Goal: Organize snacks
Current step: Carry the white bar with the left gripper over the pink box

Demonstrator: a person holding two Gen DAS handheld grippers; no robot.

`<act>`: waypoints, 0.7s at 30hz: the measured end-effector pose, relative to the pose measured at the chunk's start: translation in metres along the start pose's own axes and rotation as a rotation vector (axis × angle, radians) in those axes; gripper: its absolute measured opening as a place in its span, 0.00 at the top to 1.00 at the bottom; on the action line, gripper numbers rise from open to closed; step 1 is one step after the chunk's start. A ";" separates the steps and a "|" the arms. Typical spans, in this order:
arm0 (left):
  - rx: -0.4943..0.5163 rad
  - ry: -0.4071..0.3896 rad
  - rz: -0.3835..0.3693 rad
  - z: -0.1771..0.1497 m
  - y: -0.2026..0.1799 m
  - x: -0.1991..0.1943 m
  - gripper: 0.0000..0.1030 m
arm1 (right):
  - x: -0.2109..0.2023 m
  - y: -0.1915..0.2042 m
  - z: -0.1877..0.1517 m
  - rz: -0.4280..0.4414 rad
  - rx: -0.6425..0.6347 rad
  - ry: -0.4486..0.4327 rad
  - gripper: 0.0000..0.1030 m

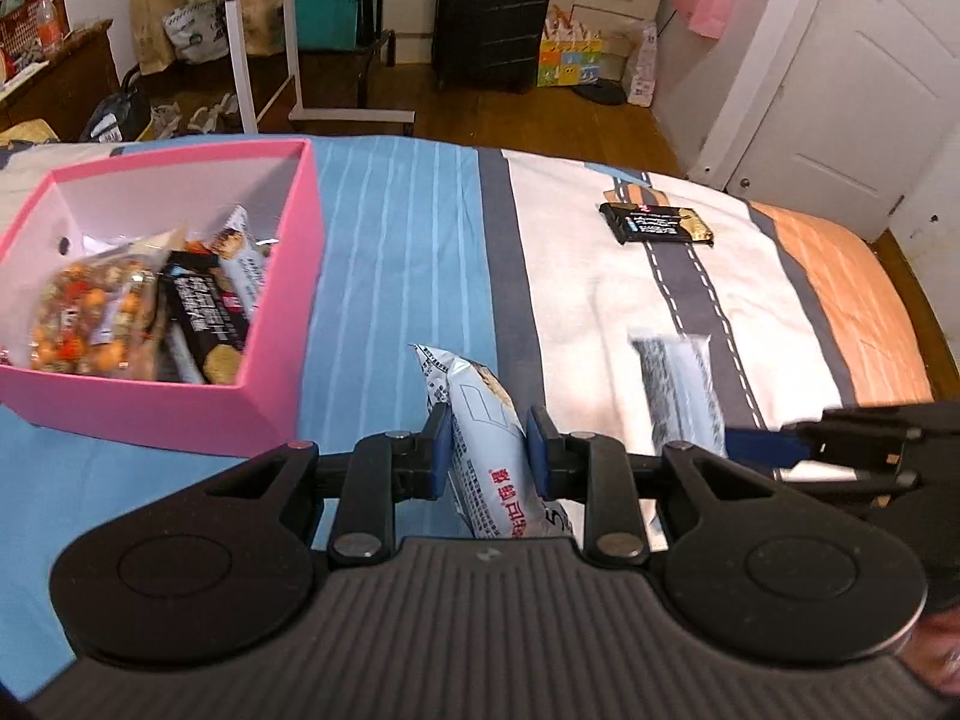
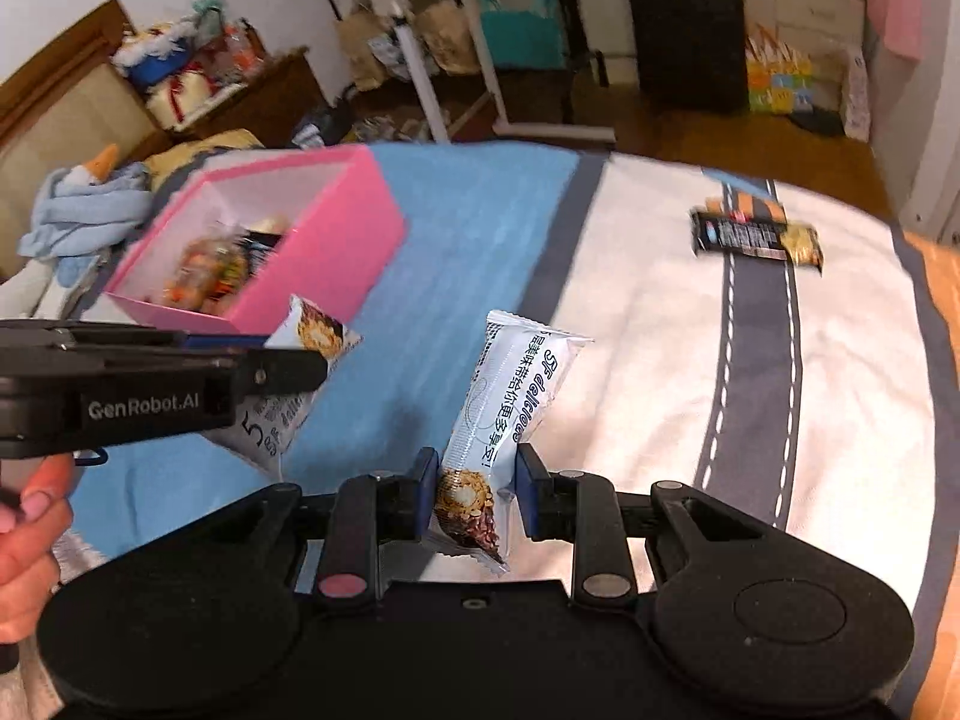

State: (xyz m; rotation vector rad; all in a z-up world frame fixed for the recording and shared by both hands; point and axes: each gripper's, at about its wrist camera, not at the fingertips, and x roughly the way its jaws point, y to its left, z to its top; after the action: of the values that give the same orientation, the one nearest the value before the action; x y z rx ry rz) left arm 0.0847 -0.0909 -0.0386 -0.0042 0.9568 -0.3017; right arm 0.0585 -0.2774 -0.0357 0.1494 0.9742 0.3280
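Two white snack packets are pinched, one per tongs. Ahead-left of the left tongs (image 1: 487, 450) sits the pink box (image 1: 273, 360); their packet (image 1: 480, 420) runs lengthwise away. The right tongs (image 2: 474, 483) clamp theirs (image 2: 510, 396) pointing forward; ahead-right, a black bar (image 2: 756, 237) lies crosswise on the bed (image 2: 630, 300).

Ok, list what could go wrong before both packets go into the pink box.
1. The right tool pinches its white packet near one end, so it may swing or slip.
2. The two tools are close together; the left tool with its packet could collide with the right one at the box.
3. The pink box already holds snacks, so new packets may perch on top.
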 end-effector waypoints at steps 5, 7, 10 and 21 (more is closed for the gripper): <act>0.040 -0.031 0.011 0.000 0.014 -0.037 0.76 | -0.025 0.019 0.011 0.051 -0.025 -0.038 0.70; 0.047 -0.030 0.016 0.000 0.022 -0.051 0.76 | -0.031 0.026 0.015 0.070 -0.035 -0.041 0.70; 0.045 -0.032 0.016 0.003 0.036 -0.068 0.76 | -0.036 0.039 0.021 0.105 -0.064 -0.045 0.69; 0.067 -0.078 0.088 0.023 0.091 -0.098 0.76 | -0.011 0.097 0.054 0.170 -0.129 -0.004 0.69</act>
State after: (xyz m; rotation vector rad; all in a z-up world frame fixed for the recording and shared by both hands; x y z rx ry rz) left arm 0.0734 0.0188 0.0411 0.0863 0.8670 -0.2506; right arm 0.0773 -0.1890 0.0289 0.1152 0.9356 0.5452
